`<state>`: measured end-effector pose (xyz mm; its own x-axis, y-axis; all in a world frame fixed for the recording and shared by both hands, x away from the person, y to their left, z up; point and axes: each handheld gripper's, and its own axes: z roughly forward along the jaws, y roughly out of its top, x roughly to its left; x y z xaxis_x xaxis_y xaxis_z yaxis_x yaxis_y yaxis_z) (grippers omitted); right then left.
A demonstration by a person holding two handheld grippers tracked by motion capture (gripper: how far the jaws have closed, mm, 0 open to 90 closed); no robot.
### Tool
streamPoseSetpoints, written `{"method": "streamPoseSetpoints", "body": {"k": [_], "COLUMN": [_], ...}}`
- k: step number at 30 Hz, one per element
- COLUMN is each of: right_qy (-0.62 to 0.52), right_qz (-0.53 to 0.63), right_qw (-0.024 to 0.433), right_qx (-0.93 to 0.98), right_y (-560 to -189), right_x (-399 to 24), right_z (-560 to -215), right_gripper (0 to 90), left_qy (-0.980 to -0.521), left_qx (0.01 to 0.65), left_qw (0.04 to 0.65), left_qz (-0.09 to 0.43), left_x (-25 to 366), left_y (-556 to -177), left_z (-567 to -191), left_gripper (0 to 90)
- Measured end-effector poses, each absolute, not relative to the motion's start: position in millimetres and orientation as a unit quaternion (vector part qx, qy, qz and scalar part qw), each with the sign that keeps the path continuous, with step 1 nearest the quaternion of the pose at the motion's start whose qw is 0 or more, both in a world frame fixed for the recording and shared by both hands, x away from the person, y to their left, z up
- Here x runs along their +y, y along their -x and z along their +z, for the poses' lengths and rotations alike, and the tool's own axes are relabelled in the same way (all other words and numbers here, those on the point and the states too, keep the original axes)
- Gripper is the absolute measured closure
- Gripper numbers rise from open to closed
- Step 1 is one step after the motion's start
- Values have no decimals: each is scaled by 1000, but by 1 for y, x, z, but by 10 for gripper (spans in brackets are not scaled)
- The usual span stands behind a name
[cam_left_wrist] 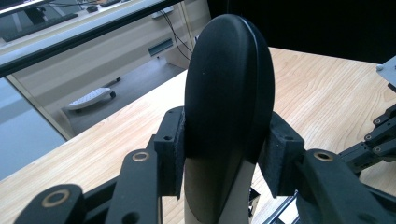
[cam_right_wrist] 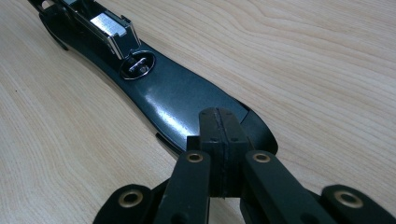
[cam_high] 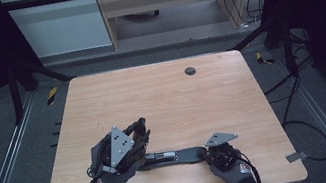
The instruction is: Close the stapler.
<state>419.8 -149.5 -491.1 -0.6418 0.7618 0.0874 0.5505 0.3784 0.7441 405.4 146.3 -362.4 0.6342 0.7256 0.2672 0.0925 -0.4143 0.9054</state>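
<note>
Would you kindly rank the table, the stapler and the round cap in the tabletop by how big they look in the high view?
1. Table
2. Stapler
3. Cap
The differences are plain, so nearness changes nothing.

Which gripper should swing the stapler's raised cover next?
Left. The left gripper already clamps the upright black cover between its pads. The right gripper is shut, its tips at the end of the base, apparently just steadying it.

left gripper (cam_high: 139, 128): jaws apparently clamped, tilted up | right gripper (cam_right_wrist: 219, 128): jaws together, low
</note>
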Motion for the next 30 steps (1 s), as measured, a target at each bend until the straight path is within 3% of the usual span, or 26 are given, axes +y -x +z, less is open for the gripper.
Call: {"method": "streamPoseSetpoints", "body": {"k": [30], "right_qy": [-400], "right_qz": [388], "right_qw": [136], "right_qx": [819], "right_y": [-420], "right_x": [-150], "right_z": [-491], "right_gripper": [900], "left_qy": [-784], "left_qx": [240], "left_qw": [460], "left_qz": [340], "left_x": [125], "left_y": [-406], "left_z": [-368], "left_gripper": [543]}}
